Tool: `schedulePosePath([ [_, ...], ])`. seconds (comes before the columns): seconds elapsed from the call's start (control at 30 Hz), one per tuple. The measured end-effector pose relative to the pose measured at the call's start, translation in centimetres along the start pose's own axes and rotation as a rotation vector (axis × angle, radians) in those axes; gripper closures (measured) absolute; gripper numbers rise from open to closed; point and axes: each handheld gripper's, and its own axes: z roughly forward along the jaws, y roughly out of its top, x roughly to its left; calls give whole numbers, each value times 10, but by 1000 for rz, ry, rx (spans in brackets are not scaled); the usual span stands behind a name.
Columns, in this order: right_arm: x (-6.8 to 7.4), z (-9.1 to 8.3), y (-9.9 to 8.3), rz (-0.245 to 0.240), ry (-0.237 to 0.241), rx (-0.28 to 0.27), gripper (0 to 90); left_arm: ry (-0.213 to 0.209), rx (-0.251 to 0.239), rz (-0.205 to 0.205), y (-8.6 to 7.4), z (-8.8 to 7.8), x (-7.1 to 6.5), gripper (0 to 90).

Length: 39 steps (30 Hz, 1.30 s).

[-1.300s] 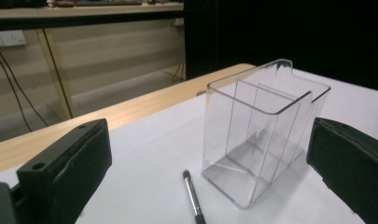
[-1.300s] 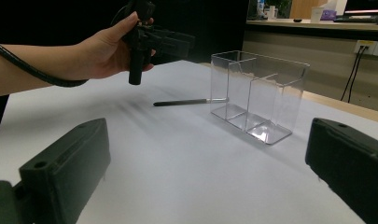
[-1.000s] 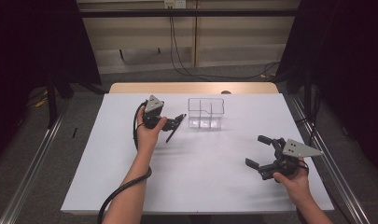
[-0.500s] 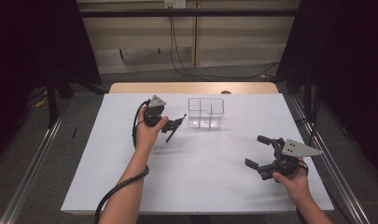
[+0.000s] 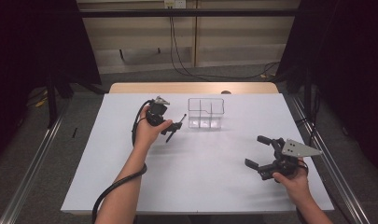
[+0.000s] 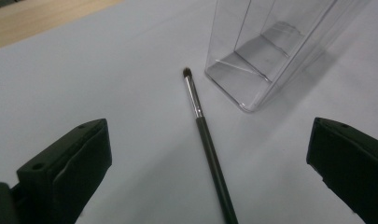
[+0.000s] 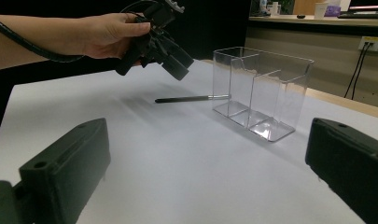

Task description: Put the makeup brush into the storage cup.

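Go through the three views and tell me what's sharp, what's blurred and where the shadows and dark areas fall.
High view: the white table is evenly lit, its surroundings dark. Left gripper view: the brush is fairly sharp, the near jaws soft, and the clear organizer casts a faint shadow. Right gripper view: the jaws blur, a soft shadow lies under the left gripper, and the background is dark.

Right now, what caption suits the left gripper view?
Open left gripper above a thin makeup brush lying beside a clear divided organizer.

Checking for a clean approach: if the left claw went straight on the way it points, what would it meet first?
Probably the brush, lying on the table between the open left claw jaws. The clear organizer sits beyond, to one side.
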Motion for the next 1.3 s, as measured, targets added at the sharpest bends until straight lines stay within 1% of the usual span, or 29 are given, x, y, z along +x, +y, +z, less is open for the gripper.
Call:
schedulePosePath([
  [0.03,0,0,0,0,0,0,0,-1,12,-3,0,1,0,0],
  [0.1,0,0,0,-1,0,0,0,-2,52,6,2,1,0,0],
  [0.13,0,0,0,1,0,0,0,-9,70,5,2,2,-1,0],
  [0.17,0,0,0,1,0,-1,0,-5,81,0,3,3,-1,0],
  [0.2,0,0,0,0,-1,0,0,-15,101,-1,3,3,-1,0],
  [0.3,0,0,0,-1,0,-1,0,-15,147,2,5,5,-2,0],
  [0.33,0,0,0,-1,0,0,0,-21,163,-6,6,6,-2,0],
  [0.37,0,0,0,-2,0,-1,0,-18,175,1,6,6,-2,0],
  [0.47,0,0,0,-2,-1,-1,0,-15,222,-7,6,10,-4,0],
  [0.5,0,0,0,-2,-1,-2,0,-15,238,-2,6,10,-3,0],
  [0.6,0,0,0,-1,-2,-2,0,-14,282,-9,6,14,-5,0],
  [0.63,0,0,0,0,-2,-3,0,-13,302,3,5,15,-5,0],
  [0.7,0,0,0,-2,-2,-3,0,-12,335,5,5,16,-5,0],
  [0.77,0,0,0,-2,-2,-4,0,-9,344,-6,4,18,-5,0],
  [0.8,0,0,0,-2,-2,-5,0,-9,362,-5,4,19,-5,0],
  [0.83,0,0,0,-2,-2,-4,0,-6,363,-7,4,19,-5,0],
  [0.9,0,-1,0,-2,-2,-5,0,12,378,10,4,19,-6,3],
  [0.97,0,-1,0,-1,-3,-6,0,21,376,6,5,19,-6,22],
  [1.0,0,-1,0,-1,-3,-5,0,26,376,5,5,19,-7,36],
  [1.07,0,-1,0,-1,-3,-6,0,29,394,29,6,18,-9,78],
  [1.13,0,-1,0,-2,-2,-5,0,26,412,35,7,18,-11,123],
  [1.17,0,0,0,-3,-2,-5,0,24,420,45,8,18,-12,151],
  [1.27,0,0,0,-1,-1,-3,0,16,438,44,9,19,-14,224],
  [1.3,0,0,0,-3,-1,-3,0,25,451,43,10,19,-15,241],
])
